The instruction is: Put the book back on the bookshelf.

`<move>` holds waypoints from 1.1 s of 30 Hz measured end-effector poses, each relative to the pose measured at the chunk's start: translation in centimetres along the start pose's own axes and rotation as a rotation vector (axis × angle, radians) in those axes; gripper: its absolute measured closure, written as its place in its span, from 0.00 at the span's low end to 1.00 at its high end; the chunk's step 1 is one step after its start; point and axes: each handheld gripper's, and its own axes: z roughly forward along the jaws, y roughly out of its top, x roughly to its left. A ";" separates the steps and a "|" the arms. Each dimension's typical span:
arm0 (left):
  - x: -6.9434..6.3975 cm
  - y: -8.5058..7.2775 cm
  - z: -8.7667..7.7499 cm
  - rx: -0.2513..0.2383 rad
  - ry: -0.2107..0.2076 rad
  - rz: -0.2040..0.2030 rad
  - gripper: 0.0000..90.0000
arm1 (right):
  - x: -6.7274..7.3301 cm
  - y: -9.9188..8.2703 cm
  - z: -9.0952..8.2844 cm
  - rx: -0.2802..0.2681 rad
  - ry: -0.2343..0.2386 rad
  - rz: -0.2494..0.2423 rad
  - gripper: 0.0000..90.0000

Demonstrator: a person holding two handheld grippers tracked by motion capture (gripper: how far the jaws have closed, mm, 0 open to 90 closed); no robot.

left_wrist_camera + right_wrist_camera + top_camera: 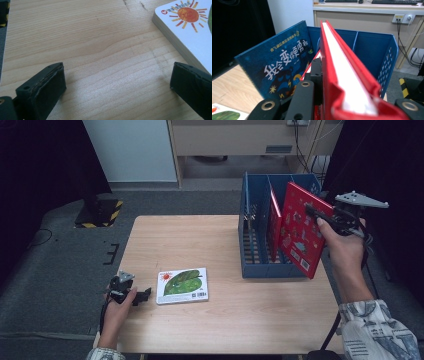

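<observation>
My right gripper (315,215) is shut on the top edge of a red hardcover book (300,237), which hangs tilted at the right end of the blue rack (255,267). In the right gripper view the red book (337,62) runs edge-on between the jaws of the right gripper (332,75), over the blue rack (372,47). A blue picture book (279,62) leans in the rack to its left. Another red book (274,227) stands in the rack. My left gripper (145,296) rests open on the table beside a white book with a sun and green leaf (182,285). The left gripper's jaws (117,77) hold nothing, and the white book (190,27) lies just past one jaw.
The wooden table (200,240) has bare room in its middle and back left. A yellow-and-black striped stand base (100,212) sits on the grey floor behind the table. Cables and a wall socket (402,18) are behind the rack.
</observation>
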 end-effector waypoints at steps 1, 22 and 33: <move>0.0 0.0 0.0 0.000 -0.001 0.001 0.00 | 0.0 0.1 0.2 0.002 -0.002 0.003 0.88; 0.0 0.0 0.0 0.001 0.002 -0.002 0.00 | -0.6 0.8 4.4 -0.019 -0.096 0.052 0.88; 0.0 0.0 0.0 0.001 0.001 -0.002 0.00 | -1.1 0.9 6.3 0.002 -0.127 0.046 0.88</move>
